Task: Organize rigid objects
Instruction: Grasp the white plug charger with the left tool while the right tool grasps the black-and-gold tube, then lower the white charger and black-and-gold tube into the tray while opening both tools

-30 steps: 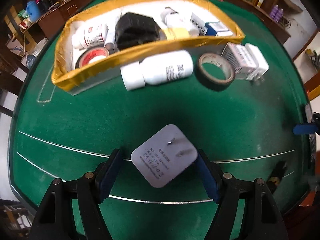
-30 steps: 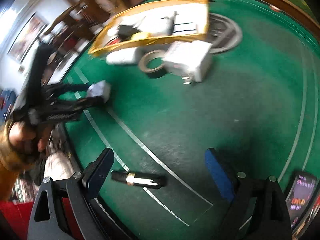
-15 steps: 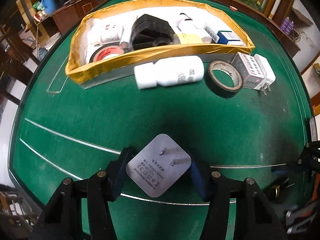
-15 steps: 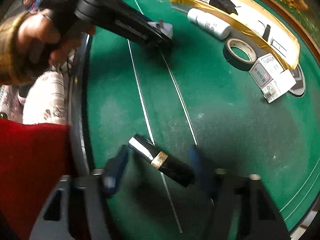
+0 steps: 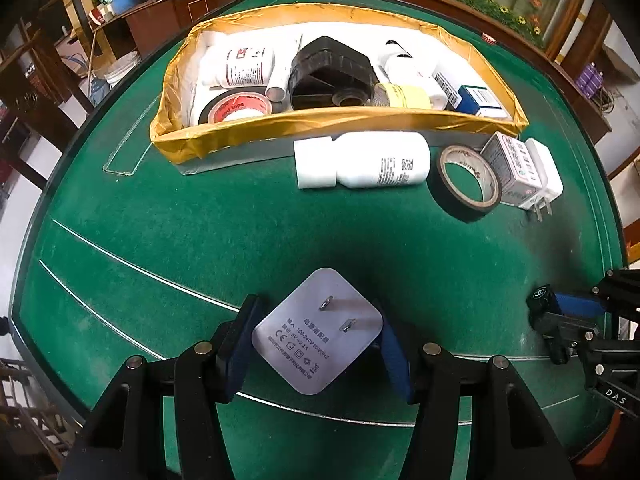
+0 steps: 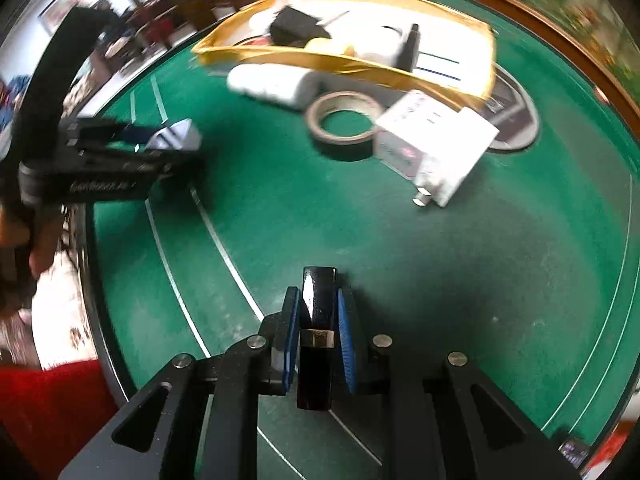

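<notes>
Two grippers loaded over the green desk. Yellow-lined tray at the far side, full of bottles, tape, a black block. Just near of it, on the felt: white bottle lying flat, black tape roll, boxed white adapter at right. Left gripper: fingers clamped on grey charger, prongs up. Right gripper: fingers narrow, pinching black lipstick tube, near edge.
</notes>
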Demonstrator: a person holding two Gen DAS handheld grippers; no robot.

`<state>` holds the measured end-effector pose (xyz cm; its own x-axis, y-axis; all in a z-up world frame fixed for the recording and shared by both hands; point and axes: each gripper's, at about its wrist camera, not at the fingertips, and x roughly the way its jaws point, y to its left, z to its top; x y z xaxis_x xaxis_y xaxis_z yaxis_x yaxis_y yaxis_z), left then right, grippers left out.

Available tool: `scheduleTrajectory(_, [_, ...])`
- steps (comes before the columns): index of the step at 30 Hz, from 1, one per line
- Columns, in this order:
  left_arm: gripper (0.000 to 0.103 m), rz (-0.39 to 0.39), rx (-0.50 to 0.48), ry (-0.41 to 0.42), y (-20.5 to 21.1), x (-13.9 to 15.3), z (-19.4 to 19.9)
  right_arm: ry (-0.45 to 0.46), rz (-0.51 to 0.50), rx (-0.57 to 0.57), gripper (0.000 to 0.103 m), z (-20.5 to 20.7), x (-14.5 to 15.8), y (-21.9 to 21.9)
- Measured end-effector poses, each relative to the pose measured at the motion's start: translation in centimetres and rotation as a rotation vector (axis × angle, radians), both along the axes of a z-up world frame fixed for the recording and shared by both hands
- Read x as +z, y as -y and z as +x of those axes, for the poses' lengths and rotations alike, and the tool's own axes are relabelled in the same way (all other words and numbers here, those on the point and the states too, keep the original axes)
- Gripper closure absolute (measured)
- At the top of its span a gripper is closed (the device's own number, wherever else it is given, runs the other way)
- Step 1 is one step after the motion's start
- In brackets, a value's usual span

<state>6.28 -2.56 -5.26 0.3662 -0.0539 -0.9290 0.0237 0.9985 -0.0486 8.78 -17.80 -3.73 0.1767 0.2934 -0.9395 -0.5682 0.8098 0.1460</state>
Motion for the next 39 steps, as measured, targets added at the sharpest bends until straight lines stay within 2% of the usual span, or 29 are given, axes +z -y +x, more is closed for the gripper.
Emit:
scheduleTrajectory(11, [0.043, -0.067, 0.001, 0.015, -1.7, 0.6, -0.1, 0.002, 0.091, -0.092, 0.086, 1.4, 2.4, 2.1])
scheduleTrajectory(18, [0.043, -0.103, -0.01, 0.028, -1.6, 1.8, 0.8, -0.006, 0.107, -0.119, 0.086, 0.7, 2.0, 1.6])
scheduleTrajectory(31, [0.043, -0.048, -0.017, 0.088, -1.4, 6.0, 3.5, 0.02, 0.118, -0.151, 0.086, 1.9, 3.7, 0.7])
scheduleTrajectory(39, [0.043, -0.098, -0.02, 0.099, -2.3, 7.3, 4.2, 0.034, 0.124, -0.165, 0.086, 2.5, 4.7, 0.1])
